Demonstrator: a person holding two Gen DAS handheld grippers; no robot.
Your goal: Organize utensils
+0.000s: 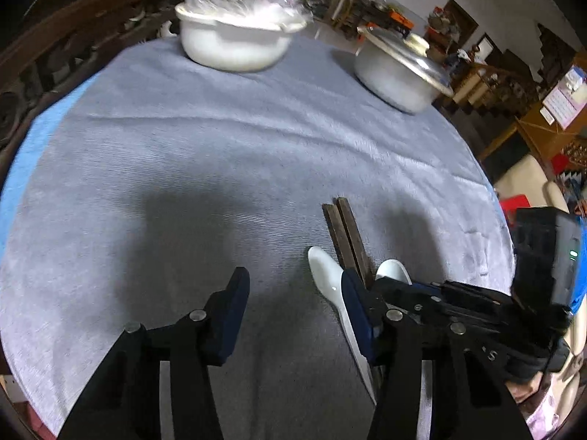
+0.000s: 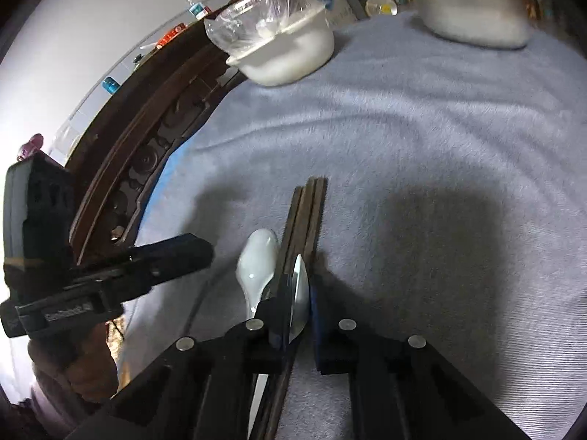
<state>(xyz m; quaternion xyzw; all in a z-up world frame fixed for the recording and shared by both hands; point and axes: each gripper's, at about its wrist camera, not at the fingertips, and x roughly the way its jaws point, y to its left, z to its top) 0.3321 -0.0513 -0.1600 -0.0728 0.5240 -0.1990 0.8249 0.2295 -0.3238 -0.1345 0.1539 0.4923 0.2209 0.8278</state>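
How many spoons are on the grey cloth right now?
2. A white ceramic spoon lies left of the dark chopsticks; a metal spoon sits clamped in the right tool, beside the chopsticks. More could be hidden beneath the tools.

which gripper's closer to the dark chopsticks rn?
Right. The right gripper is shut on a spoon directly at the dark chopsticks. The left gripper is open beside them, over bare cloth, its right finger by the white spoon.
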